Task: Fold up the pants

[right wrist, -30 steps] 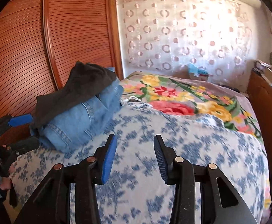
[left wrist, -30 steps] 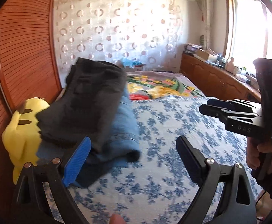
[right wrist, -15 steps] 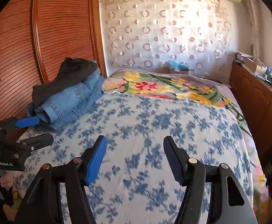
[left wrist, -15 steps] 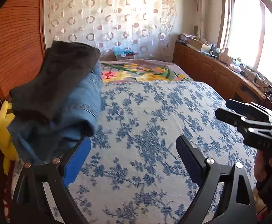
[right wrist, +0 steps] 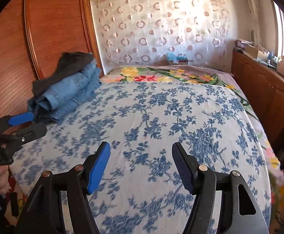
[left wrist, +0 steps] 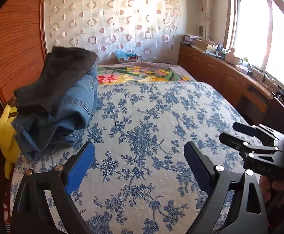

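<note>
A pile of folded pants lies at the left side of the bed: dark grey pants on top of blue jeans. The pile also shows in the right wrist view, dark pants over jeans. My left gripper is open and empty above the blue-flowered bedspread, to the right of the pile. My right gripper is open and empty over the middle of the bedspread. Each gripper also shows in the other's view, the right one and the left one.
A yellow plush toy sits behind the pile against the wooden headboard. A floral blanket covers the far end. A wooden cabinet with clutter runs along the right under the window. A patterned curtain hangs at the back.
Both grippers have pulled back from the pile of pants toward the near edge of the bed. The pile now lies farther off and stays still.
</note>
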Available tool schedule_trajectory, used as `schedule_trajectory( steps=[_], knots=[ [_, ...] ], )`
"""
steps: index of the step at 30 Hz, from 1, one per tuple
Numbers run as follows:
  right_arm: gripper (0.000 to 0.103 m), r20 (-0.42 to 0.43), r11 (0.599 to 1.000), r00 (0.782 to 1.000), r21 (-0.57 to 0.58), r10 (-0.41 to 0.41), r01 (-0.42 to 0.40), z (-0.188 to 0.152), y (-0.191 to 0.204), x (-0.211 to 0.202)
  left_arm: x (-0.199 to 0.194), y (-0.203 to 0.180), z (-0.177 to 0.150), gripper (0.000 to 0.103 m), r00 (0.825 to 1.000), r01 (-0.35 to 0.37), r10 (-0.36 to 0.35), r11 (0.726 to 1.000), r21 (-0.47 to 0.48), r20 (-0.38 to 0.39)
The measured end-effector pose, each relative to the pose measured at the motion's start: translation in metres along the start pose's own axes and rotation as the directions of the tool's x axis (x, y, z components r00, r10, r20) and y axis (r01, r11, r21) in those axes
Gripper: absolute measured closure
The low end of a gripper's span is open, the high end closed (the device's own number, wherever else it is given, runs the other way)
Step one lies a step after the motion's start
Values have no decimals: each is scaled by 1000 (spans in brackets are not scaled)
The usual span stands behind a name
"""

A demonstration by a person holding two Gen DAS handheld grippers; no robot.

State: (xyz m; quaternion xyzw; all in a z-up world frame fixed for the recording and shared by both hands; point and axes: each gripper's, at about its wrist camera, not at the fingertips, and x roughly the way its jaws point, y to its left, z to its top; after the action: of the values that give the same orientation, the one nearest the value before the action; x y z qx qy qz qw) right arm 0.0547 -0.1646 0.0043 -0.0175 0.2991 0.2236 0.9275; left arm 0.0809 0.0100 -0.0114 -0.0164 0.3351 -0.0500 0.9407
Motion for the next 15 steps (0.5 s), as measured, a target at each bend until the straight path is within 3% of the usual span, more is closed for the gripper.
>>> schedule_trajectory(
  steps=[15],
  knots=[
    [35,139,998,988,-12,-60,62,-6,13,-85,-66,-16,8,10,991,-11,6,999,30,136]
  ],
)
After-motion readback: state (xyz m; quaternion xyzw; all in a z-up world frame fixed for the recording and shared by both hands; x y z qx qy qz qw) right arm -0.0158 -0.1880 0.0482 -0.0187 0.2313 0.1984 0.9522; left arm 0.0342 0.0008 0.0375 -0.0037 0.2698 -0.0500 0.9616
